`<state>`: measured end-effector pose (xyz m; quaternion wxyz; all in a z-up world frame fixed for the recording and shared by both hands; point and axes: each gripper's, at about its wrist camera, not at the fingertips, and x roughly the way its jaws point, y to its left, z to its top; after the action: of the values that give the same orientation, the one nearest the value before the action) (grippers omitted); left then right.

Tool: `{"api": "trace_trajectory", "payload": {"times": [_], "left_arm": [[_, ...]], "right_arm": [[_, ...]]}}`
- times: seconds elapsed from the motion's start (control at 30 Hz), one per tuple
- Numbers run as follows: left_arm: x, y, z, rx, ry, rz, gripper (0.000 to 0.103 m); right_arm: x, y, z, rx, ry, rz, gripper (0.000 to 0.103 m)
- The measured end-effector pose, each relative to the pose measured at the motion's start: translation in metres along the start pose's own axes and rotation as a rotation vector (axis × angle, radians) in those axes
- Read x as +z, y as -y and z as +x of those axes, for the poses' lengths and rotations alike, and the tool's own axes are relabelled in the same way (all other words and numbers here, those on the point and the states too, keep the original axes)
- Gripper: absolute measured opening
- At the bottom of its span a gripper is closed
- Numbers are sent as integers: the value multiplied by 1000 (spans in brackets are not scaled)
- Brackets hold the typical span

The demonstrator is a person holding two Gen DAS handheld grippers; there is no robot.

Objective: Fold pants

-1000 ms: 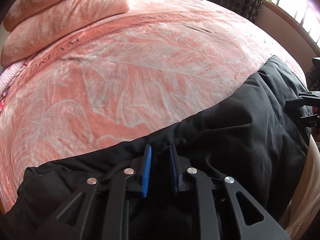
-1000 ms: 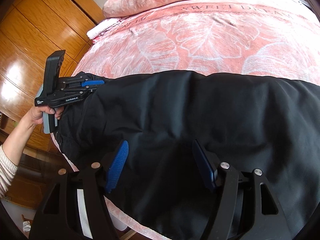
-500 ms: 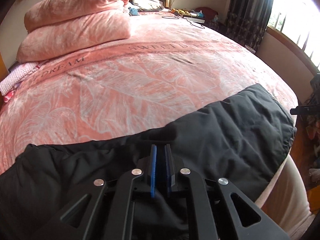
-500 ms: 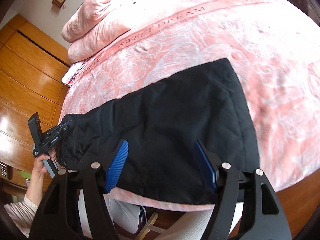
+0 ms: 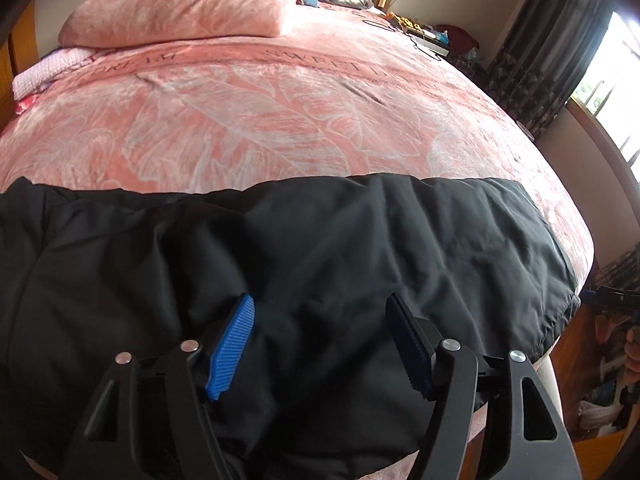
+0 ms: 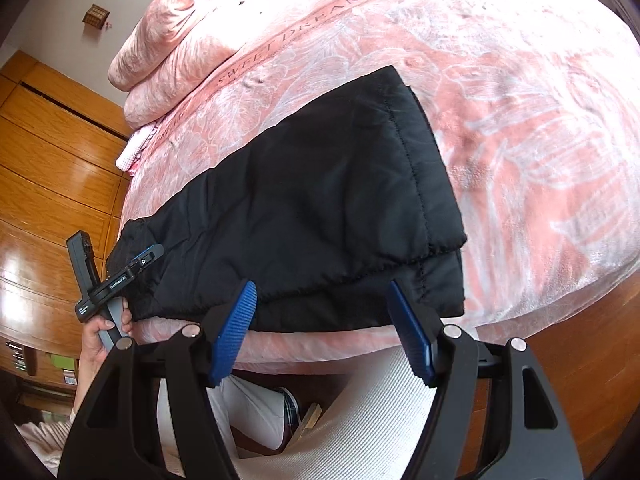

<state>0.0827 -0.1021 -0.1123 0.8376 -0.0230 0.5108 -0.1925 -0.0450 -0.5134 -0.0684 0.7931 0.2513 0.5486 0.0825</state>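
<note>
Daylight from window at right, blown out. Bedspread bright, washed near top. Glare on wooden wardrobe. Strong fisheye bending; dark vignetted corners. Focus sharp.

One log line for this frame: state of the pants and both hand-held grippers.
pants: folded lengthwise, flat at bed edge | left hand-held gripper: open, over pants | right hand-held gripper: open, empty, off the near edge

Black padded pants: folded lengthwise, legs stacked, lying flat along near edge of the bed. Quilted stitch line runs near the leg hems; top layer's hem sits slightly short of the lower one. Fabric lightly wrinkled. Waist end bunched at left.
</note>
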Motion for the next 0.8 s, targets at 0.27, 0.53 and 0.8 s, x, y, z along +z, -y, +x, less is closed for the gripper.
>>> {"api": "trace_trajectory", "payload": {"times": [0.27,0.53,0.8], "left_arm": [[-5,4,0,40,-78,-42,79],[-2,2,5,28,-102,-75,83],[-3,11,19,49,-125,-45,88]], "right_arm": [[23,27,26,-39,-24,108,67],[22,18,17,-28,2,101,6],[-1,31,18,-49,-89,92,15]]}}
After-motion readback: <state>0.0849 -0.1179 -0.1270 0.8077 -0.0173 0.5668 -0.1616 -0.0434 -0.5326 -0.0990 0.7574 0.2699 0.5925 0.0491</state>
